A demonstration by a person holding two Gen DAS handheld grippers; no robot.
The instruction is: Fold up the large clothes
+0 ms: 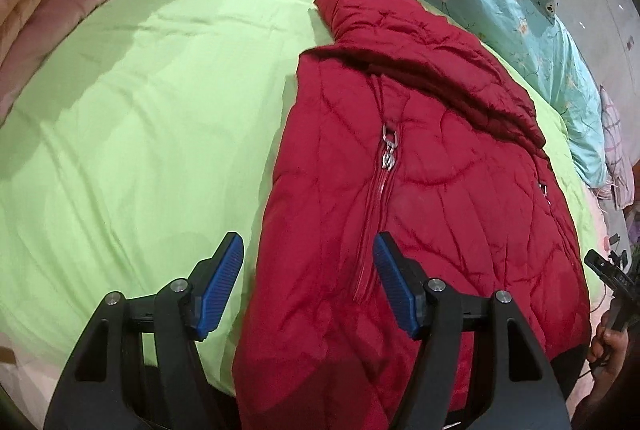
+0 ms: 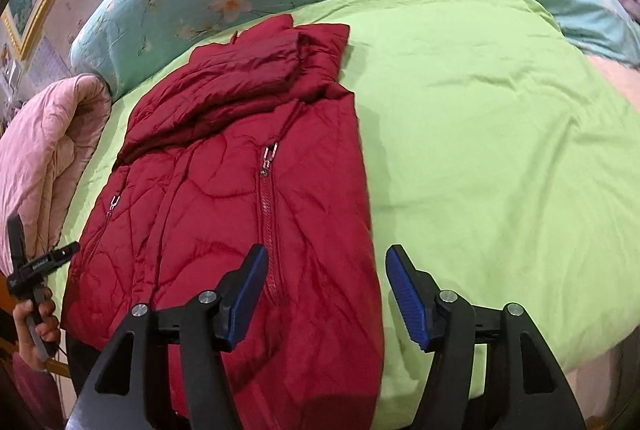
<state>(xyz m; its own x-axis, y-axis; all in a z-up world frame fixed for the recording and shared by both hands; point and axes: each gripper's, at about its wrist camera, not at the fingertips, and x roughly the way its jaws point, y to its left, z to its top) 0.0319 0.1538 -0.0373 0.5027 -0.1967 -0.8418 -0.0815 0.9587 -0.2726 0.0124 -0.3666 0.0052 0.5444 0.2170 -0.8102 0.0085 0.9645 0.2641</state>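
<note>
Blue-padded and spread wide, your left hand-held gripper and right hand-held gripper hover empty above the red quilted jacket, which lies zipped and narrowed lengthwise on the green bedspread, apparently awaiting its next fold.

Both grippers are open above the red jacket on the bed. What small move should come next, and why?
Probably lower both grippers to the near hem of the red jacket and close on it. The left gripper and right gripper hold nothing, jaws wide apart, and the jacket lies narrowed lengthwise on the green blanket, so folding hem towards collar seems next.
</note>
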